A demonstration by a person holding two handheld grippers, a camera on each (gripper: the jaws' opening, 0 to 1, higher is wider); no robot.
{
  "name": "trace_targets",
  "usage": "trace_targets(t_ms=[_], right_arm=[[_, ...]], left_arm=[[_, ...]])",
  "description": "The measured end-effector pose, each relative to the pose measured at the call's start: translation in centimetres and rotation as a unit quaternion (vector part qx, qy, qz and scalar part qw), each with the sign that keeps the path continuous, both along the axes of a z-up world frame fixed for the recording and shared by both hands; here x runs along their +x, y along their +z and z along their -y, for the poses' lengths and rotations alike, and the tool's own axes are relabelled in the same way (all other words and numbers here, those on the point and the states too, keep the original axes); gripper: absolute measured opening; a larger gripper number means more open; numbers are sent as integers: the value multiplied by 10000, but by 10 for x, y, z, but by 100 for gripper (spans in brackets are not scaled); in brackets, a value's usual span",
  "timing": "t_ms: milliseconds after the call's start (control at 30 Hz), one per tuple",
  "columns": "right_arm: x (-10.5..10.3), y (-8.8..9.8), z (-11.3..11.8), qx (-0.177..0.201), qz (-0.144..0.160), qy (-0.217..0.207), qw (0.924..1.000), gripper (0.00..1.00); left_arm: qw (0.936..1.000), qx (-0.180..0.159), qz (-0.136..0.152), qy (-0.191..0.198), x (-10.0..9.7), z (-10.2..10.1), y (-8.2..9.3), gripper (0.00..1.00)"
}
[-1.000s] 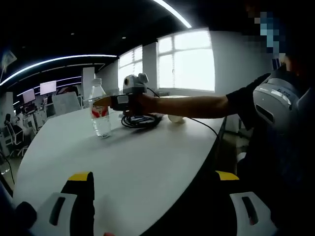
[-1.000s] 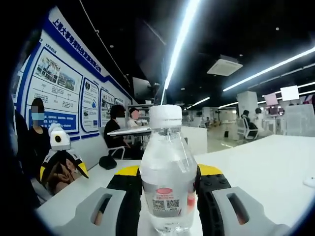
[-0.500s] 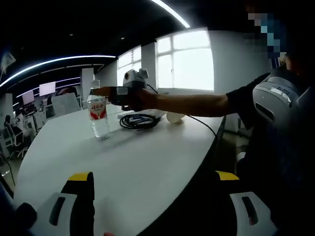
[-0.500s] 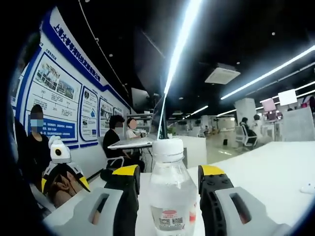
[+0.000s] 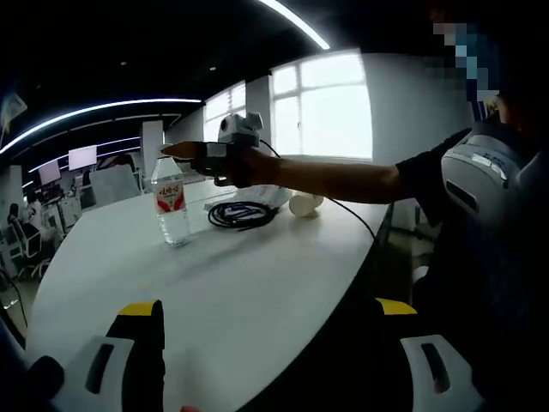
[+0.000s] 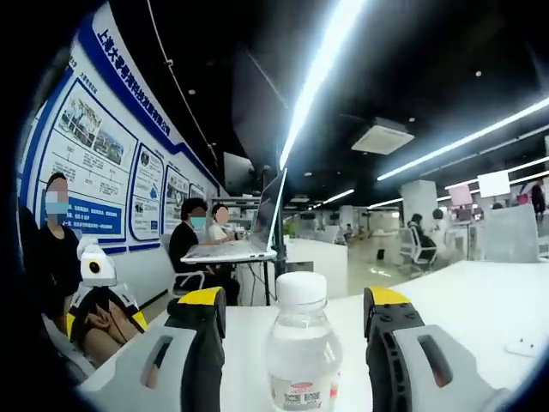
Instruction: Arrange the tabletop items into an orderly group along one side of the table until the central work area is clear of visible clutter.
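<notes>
A white table (image 5: 257, 283) is seen in the left gripper view, with a water bottle (image 5: 170, 202) stood upright on it, a coiled black cable (image 5: 243, 214) just beside. The right gripper (image 6: 296, 318) is held with jaws spread, the bottle between them untouched. The left gripper (image 5: 270, 313) is spread wide over the table edge.

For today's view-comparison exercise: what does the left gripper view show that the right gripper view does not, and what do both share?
Left gripper view alone: a coiled black cable, a pale round object, and the right hand-held gripper open just above the bottle. Right gripper view alone: wall posters, seated people and a laptop. Both: the water bottle standing upright on the white table.
</notes>
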State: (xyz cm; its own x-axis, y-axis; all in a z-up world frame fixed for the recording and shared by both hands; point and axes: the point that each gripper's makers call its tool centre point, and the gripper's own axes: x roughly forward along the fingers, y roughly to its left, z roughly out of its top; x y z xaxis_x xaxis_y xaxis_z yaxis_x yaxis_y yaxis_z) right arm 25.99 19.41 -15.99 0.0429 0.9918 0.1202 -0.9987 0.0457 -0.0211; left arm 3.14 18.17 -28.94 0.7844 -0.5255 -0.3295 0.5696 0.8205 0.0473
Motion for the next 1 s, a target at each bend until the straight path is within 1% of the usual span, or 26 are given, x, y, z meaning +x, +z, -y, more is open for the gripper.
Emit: trace_targets(t_ms=[67, 133, 167, 233, 300, 333, 400, 467, 500, 567, 633, 667, 700, 767, 800, 867, 900, 967, 1000], right_arm=[[1, 5, -1, 3, 19, -6, 10000, 73], [-3, 15, 1, 129, 105, -84, 9998, 84], [-2, 18, 0, 134, 132, -114, 9998, 88], [0, 25, 0, 118, 266, -192, 9994, 93], [0, 31, -1, 121, 293, -202, 9993, 98], [-3, 34, 0, 155, 307, -203, 9992, 100], [-7, 39, 0, 132, 378, -262, 9989, 100], [-7, 40, -2, -11, 556, -311, 9980, 100], [-14, 41, -1, -5, 580, -314, 9978, 100], [-18, 43, 1, 15, 625, -321, 9975, 100], [-21, 44, 3, -51, 677, -362, 9970, 100], [-23, 45, 3, -52, 680, -363, 9970, 100], [-25, 44, 5, -132, 654, -365, 9971, 100], [-33, 46, 9, -132, 736, -332, 9966, 100], [-35, 46, 11, -197, 698, -349, 9968, 100], [-40, 48, 14, -205, 736, -326, 9965, 100], [-41, 47, 17, -305, 774, -372, 9958, 100], [-46, 51, 23, -270, 882, -402, 9949, 100], [-46, 52, 25, -305, 855, -447, 9949, 100]], left_arm=[[10000, -3, 7, -9, 1, 1, 0, 100], [10000, -6, 4, -21, 2, 2, 0, 100], [10000, -6, 4, -25, 2, 3, 0, 100], [10000, -10, 0, -43, 3, 4, 0, 100], [10000, -10, 0, -52, 3, 5, 0, 100], [10000, -12, -1, -55, 3, 6, 0, 100], [10000, -17, 2, -74, 3, 7, 0, 100], [10000, -8, -6, -79, 4, 8, -1, 100], [10000, -3, -16, -80, 4, 8, -1, 100], [10000, 3, -8, -85, 4, 9, 0, 100], [10000, -11, 6, -89, 4, 9, 1, 100], [10000, -13, 10, -91, 4, 10, 1, 100], [10000, -11, 14, -96, 4, 10, 1, 100], [9999, -22, 14, -125, 5, 12, 0, 100], [9999, -25, 6, -139, 5, 14, 0, 100], [9999, -17, -3, -153, 6, 15, -1, 100], [9999, -25, -7, -159, 7, 15, -1, 100], [9998, -36, 5, -176, 7, 16, 0, 100], [9998, -39, 9, -183, 8, 17, 0, 100]])
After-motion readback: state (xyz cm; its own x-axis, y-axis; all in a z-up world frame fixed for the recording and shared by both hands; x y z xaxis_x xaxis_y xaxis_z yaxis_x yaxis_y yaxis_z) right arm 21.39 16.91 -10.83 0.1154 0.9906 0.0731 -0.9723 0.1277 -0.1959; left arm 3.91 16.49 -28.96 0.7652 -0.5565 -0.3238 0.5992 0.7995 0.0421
